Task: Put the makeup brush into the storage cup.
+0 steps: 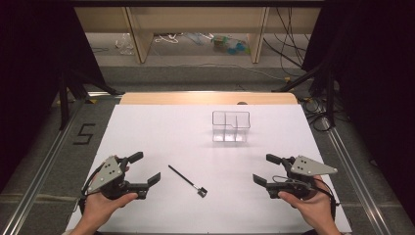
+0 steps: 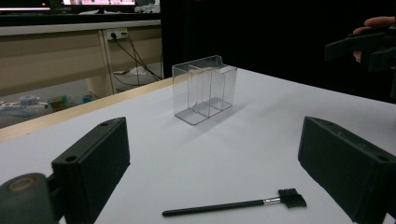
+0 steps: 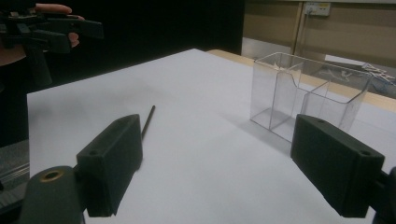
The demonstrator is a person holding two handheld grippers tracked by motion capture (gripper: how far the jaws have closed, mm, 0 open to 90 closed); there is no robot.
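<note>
Left gripper [image 1: 145, 174] and right gripper [image 1: 267, 170] hover low, fingers wide apart, empty. Brush [image 1: 187, 180] flat on white surface [image 1: 161, 127], near side of clear box [image 1: 231, 126], well apart. Step: approach. Next: left gripper lowers onto handle, pinches.
</note>
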